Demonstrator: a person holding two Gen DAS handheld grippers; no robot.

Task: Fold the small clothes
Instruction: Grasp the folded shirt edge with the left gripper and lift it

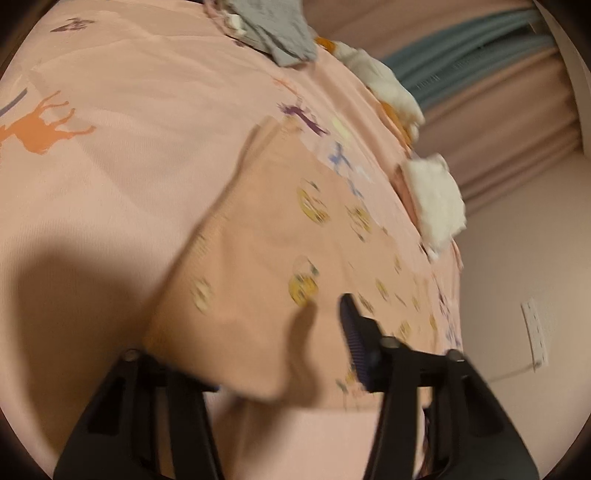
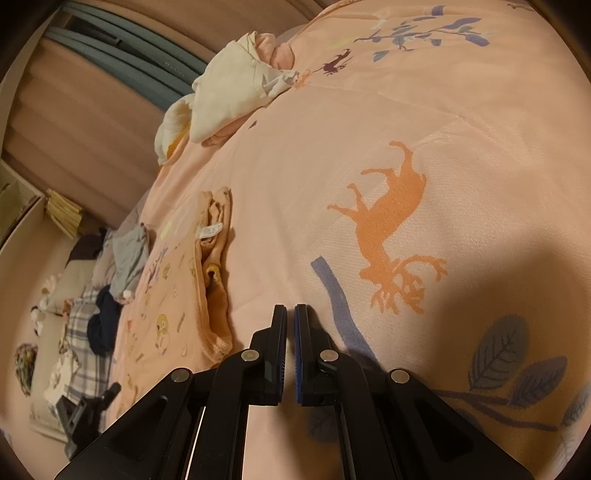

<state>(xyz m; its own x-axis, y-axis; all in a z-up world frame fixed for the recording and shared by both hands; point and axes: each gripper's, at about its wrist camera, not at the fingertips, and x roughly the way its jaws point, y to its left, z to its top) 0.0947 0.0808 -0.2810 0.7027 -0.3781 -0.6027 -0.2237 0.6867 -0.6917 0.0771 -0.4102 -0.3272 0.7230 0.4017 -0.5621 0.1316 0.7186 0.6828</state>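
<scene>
Left tongs: my left gripper [image 1: 280, 347] has the peach printed garment [image 1: 266, 240] lying between its black fingers; only the ribbed dark right pad is in sight, the left pad sits under a fold, so I cannot tell whether they pinch the cloth (the view is blurred).
Right tongs: my right gripper [image 2: 290, 328] is closed on nothing, its two ribbed pads together, hovering over bare bedspread just right of the garment.
Garment: soft, matte knit in peach with small yellow round prints; in the right wrist view it [image 2: 177, 306] lies flat at the near left, with a rumpled, folded edge and a white label on its far end.
Bedspread: pink woven cover [image 2: 369, 122], fine ribbed weave, printed with an orange deer, purple deer and blue-grey leaves and branches.
Cream heap: crumpled cream and pink clothes [image 2: 229, 92] lie at the far edge of the bed, well apart from both grippers.
Grey piece: a limp grey garment [image 1: 273, 33] lies at the far end in the left wrist view.
Backdrop: pleated pinkish curtain [image 1: 509, 122] hangs beyond the bed.
</scene>
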